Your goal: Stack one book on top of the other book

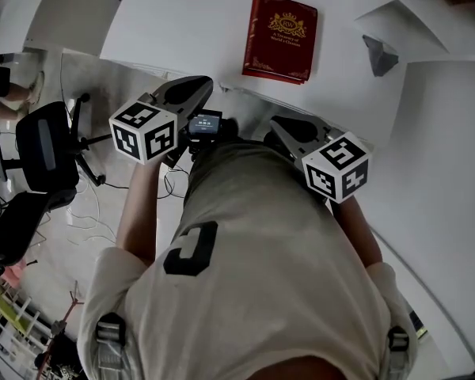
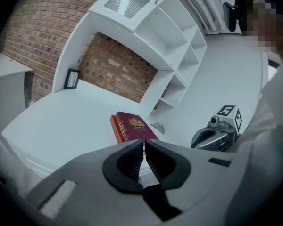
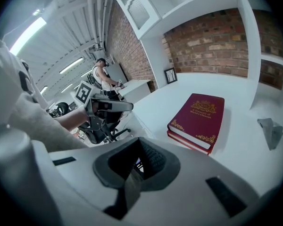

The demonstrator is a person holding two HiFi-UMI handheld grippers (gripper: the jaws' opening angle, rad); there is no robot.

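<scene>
Lot of two volumes on curved white desk (image 1: 182,30). Dark red hardback book (image 1: 281,38) with gilt crest and gilt corner ornament, flat, cover up, well in from the desk edge. Beneath it, thinner red book (image 3: 187,142), seen only as a second edge in the right gripper view, covers roughly aligned, the pair already stacked. Grey left tool (image 1: 199,85) with marker cube, at 8 o'clock from the stack in the head view, well apart from it; black ribbed pads closed tip to tip, nothing between. Grey right tool (image 1: 275,125), likewise cubed, at 6 o'clock from the stack, clear of it; pads drawn narrow, tips meeting, nothing held. Small grey wedge-shaped object (image 1: 378,54) on the desk at 3 o'clock from the stack, near but not touching. Black-framed picture (image 2: 71,78) upright against the red brick wall (image 2: 118,74), at 10 o'clock from the stack in the left gripper view. White open shelf unit (image 2: 179,55) at 1 o'clock there. Black office chair (image 1: 43,145) on the floor, at 9 o'clock from the left tool in the head view.
</scene>
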